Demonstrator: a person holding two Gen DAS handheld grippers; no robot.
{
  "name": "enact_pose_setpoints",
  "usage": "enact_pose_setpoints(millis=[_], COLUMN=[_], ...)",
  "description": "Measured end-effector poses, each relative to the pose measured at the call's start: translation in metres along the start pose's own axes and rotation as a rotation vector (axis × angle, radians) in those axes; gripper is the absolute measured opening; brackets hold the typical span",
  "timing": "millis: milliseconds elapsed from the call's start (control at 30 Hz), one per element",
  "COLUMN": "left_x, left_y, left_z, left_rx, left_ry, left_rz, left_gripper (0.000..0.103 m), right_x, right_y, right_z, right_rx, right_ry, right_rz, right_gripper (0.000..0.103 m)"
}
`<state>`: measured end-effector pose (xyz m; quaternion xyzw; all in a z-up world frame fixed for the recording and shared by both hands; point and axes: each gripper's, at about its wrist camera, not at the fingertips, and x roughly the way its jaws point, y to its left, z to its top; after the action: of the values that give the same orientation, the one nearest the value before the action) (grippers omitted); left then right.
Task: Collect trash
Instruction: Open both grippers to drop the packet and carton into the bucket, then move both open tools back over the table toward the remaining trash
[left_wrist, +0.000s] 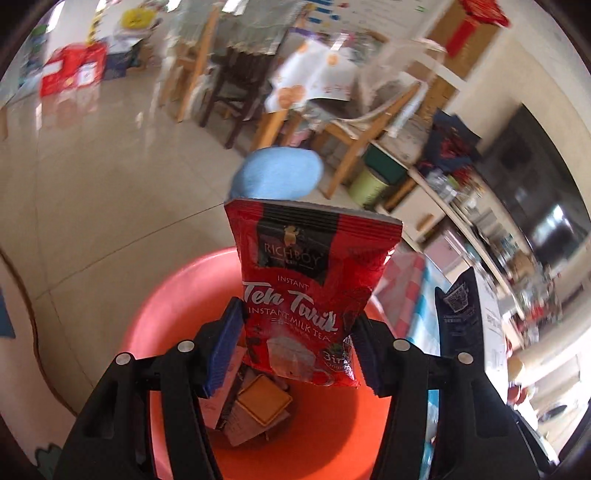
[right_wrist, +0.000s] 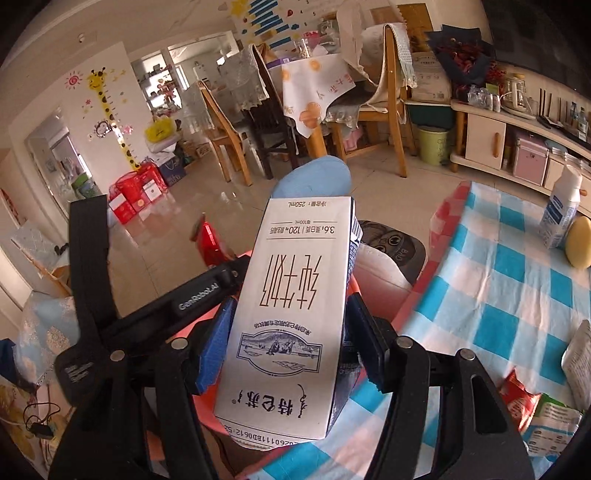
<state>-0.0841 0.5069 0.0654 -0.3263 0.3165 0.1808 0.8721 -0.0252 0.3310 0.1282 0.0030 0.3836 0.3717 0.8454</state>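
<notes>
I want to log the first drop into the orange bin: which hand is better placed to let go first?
Left, probably. The left gripper holds the red milk tea sachet right above the orange bin. The right gripper clamps the milk carton behind it, nearer the checked tablecloth.

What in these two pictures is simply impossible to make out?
- Left wrist view: the room behind the red tea sachet is smeared by motion blur.
- Left wrist view: the scraps in the orange bin are half hidden by the sachet and the left hand-held gripper.
- Right wrist view: the milk carton hides most of the bin.
- Right wrist view: the packets on the checked tablecloth are cut off by the edge.
</notes>
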Motion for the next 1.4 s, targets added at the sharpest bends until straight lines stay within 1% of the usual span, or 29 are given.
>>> enact_pose_setpoints(millis=[33, 67, 100, 133, 200, 267, 433, 533, 633, 833, 900, 1033, 1233, 1300, 1400], left_x=[0.001, 0.003, 0.003, 0.002, 0.002, 0.000, -0.003, -0.008, -0.011, -0.023, -0.025, -0.024, -0.024, -0.024, -0.024], left_y=[0.005, 0.010, 0.014, 0.018, 0.021, 0.020, 0.016, 0.014, 0.008, -0.024, -0.035, -0.058, -0.089, -0.100, -0.110], left_z=[-0.001, 0.001, 0.000, 0.000, 0.002, 0.003, 0.001, -0.003, -0.007, -0.014, -0.016, -0.022, -0.036, -0.043, -0.050], left_rx=[-0.020, -0.045, -0.060, -0.071, -0.076, -0.079, -0.062, -0.096, -0.112, -0.013, 0.014, 0.098, 0.222, 0.257, 0.285], left_ry=[0.004, 0.008, 0.008, 0.004, -0.011, -0.036, -0.078, -0.144, -0.191, -0.285, -0.295, -0.269, -0.215, -0.197, -0.178], left_rz=[0.004, 0.010, 0.018, 0.027, 0.043, 0.070, 0.076, 0.036, -0.022, -0.099, -0.121, -0.138, -0.143, -0.131, -0.146], left_gripper=[0.063, 0.069, 0.071, 0.072, 0.078, 0.081, 0.084, 0.088, 0.088, 0.093, 0.095, 0.095, 0.096, 0.096, 0.096], right_x=[0.007, 0.012, 0.017, 0.019, 0.018, 0.012, -0.013, -0.028, -0.043, -0.077, -0.087, -0.111, -0.146, -0.154, -0.165], right_y=[0.000, 0.000, -0.001, -0.002, -0.007, -0.014, -0.033, -0.045, -0.058, -0.084, -0.092, -0.103, -0.121, -0.128, -0.137], right_z=[0.001, 0.001, 0.001, 0.000, 0.000, -0.003, -0.014, -0.023, -0.035, -0.059, -0.064, -0.073, -0.085, -0.088, -0.093], right_rx=[0.005, 0.014, 0.024, 0.031, 0.047, 0.057, 0.043, 0.007, 0.000, -0.035, -0.043, -0.053, -0.046, -0.041, -0.034], right_ry=[0.010, 0.019, 0.028, 0.030, 0.007, -0.009, -0.025, -0.010, 0.011, 0.027, 0.026, 0.015, -0.020, -0.025, -0.035], right_rz=[0.006, 0.017, 0.038, 0.042, 0.019, 0.011, -0.077, -0.155, -0.196, -0.273, -0.291, -0.315, -0.351, -0.360, -0.377], right_gripper=[0.064, 0.064, 0.067, 0.075, 0.084, 0.084, 0.085, 0.089, 0.089, 0.090, 0.090, 0.092, 0.093, 0.093, 0.093])
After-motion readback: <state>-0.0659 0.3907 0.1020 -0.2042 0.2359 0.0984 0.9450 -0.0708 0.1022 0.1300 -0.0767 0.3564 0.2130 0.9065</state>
